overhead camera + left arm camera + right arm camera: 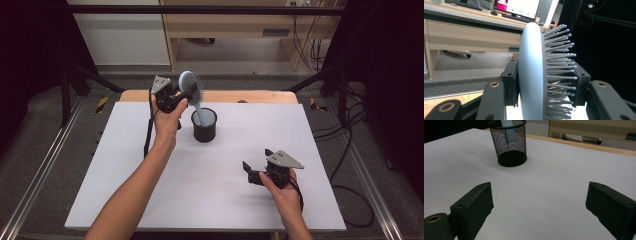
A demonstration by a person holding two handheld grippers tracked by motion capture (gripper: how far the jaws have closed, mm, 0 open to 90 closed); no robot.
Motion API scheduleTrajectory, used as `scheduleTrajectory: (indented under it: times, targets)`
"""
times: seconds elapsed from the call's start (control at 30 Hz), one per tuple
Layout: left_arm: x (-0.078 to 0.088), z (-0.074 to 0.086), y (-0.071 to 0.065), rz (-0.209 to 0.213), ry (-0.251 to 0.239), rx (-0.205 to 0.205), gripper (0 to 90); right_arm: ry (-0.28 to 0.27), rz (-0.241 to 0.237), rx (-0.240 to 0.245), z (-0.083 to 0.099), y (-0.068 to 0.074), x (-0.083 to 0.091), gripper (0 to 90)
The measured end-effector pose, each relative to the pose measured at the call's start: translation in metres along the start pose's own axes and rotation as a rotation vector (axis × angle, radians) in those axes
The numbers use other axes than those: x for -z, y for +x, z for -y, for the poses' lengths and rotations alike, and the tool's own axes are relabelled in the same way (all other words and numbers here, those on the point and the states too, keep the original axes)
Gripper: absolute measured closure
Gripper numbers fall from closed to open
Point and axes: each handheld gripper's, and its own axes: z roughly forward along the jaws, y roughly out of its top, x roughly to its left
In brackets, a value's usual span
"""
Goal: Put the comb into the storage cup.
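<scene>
A pale blue hairbrush (191, 89) stands with its handle inside a black mesh cup (204, 125) on the white table top. My left gripper (186, 93) is shut on the brush head, one jaw on its smooth back, the other against the bristles. In the left gripper view the brush head (532, 72) stands edge-on between the jaws, bristles pointing right. My right gripper (256, 167) rests low over the table's front right, open, with nothing between its jaws (539, 210). From there the mesh cup (509, 143) shows ahead with the blue handle (507, 126) inside.
The white sheet (150, 200) covers most of the table; a wooden edge (260, 96) shows at the back. Black frame bars and cables (350, 150) run along the right side. A desk with a monitor (517, 7) stands beyond the table.
</scene>
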Motion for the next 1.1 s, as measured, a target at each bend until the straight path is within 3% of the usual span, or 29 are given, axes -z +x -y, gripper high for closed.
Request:
scheduleTrajectory:
  times: [1.1]
  targets:
    - [-0.009, 0.018, -0.008, 0.005, 0.048, -0.005, 51.1, 0.011, -0.012, 0.006, 0.000, 0.001, -0.003, 7.8]
